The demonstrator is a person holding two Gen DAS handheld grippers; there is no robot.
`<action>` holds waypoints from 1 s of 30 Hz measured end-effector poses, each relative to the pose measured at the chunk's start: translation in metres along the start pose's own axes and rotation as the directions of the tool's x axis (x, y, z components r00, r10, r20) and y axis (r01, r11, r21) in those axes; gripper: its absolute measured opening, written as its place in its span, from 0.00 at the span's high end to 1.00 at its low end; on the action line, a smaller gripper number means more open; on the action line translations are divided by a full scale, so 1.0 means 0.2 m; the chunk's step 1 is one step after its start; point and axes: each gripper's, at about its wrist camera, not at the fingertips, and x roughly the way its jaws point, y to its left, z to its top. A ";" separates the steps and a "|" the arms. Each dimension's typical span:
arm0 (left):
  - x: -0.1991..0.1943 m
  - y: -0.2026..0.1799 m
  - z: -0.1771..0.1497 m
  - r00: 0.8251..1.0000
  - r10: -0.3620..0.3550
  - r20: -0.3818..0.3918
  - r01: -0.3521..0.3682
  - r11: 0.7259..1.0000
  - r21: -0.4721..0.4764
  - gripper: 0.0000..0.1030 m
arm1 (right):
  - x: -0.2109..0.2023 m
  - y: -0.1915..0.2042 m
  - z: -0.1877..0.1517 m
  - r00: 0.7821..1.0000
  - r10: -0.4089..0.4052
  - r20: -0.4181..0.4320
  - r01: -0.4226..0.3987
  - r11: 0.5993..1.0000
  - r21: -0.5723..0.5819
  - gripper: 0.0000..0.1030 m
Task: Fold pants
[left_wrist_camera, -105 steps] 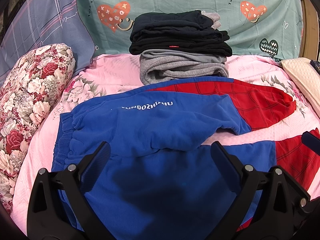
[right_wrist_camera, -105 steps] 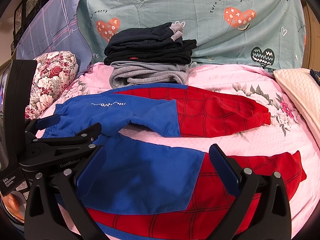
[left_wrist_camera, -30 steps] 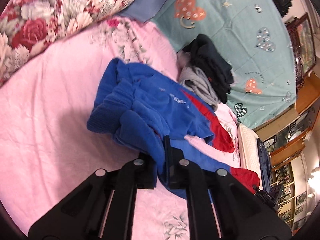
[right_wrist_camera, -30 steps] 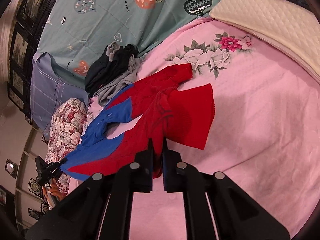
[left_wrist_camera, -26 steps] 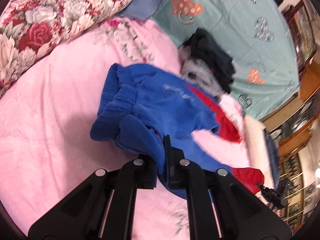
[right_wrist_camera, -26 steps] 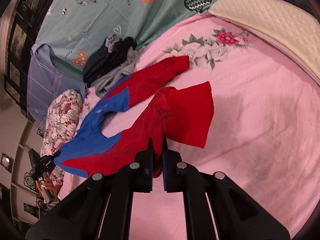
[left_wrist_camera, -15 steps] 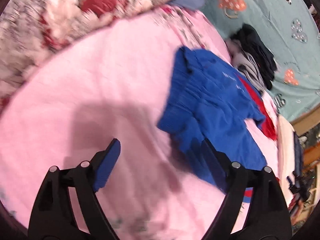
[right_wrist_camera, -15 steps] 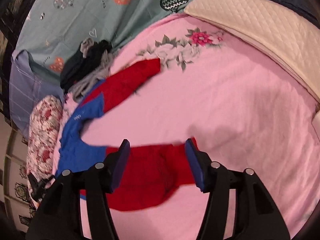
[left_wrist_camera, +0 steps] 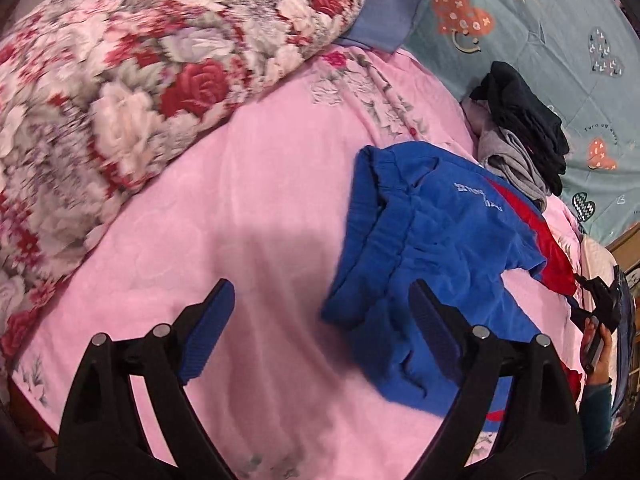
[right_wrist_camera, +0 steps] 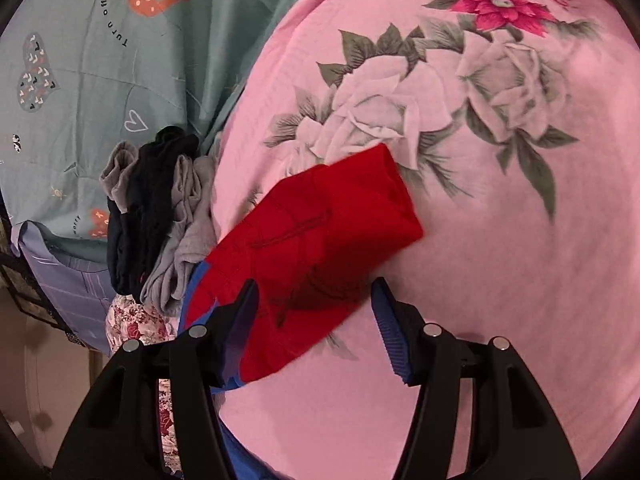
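Observation:
The blue and red pants lie on the pink bed sheet (left_wrist_camera: 240, 200). Their blue waist part (left_wrist_camera: 432, 248) is bunched just right of my left gripper (left_wrist_camera: 320, 286). That gripper's jaws are opening wide over bare sheet, with nothing between them, and the waistband's edge lies by the right finger (left_wrist_camera: 432, 320). In the right wrist view a red leg end (right_wrist_camera: 320, 232) lies flat on the sheet. My right gripper (right_wrist_camera: 315, 282) hangs over it with its jaws closing. The red cloth is between them, and the pads do not press on it.
A floral bolster (left_wrist_camera: 140, 80) fills the left side. A stack of folded dark and grey clothes (left_wrist_camera: 520, 136) leans on the teal heart-print pillow (left_wrist_camera: 540, 20) at the head. A hand holding the other gripper (left_wrist_camera: 596, 320) shows at the right edge.
Both grippers were shut on the pants a second ago and have let go. The left one swung off the waistband. The right one dropped its leg and moved over the other red leg end.

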 end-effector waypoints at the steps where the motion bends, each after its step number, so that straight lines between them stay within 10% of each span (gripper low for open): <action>1: 0.03 -0.05 0.02 1.000 -0.004 -0.009 0.004 1.000 0.018 0.12 | 0.01 0.02 0.00 0.999 -0.034 0.004 0.034 0.999 -0.037 0.72; 12: 0.30 -0.55 0.25 0.999 -0.030 -0.043 0.039 0.972 0.232 0.12 | -0.39 0.19 0.13 0.979 -0.145 0.145 0.175 0.960 -0.218 0.88; 17: 0.44 -0.54 0.34 0.996 -0.027 -0.089 0.044 0.979 0.201 0.12 | -0.33 -0.05 0.08 0.904 -0.421 0.080 0.428 0.890 -0.155 0.46; 23: 0.55 -0.34 0.51 0.984 -0.082 -0.156 0.098 0.990 0.101 0.10 | -0.49 -0.02 0.06 0.951 -0.264 0.159 0.288 0.944 -0.158 0.46; 30: 0.77 -0.30 0.58 0.965 -0.154 -0.214 0.170 0.984 0.059 0.10 | -0.34 0.38 -0.13 0.978 -0.182 0.099 0.207 0.858 -0.470 0.41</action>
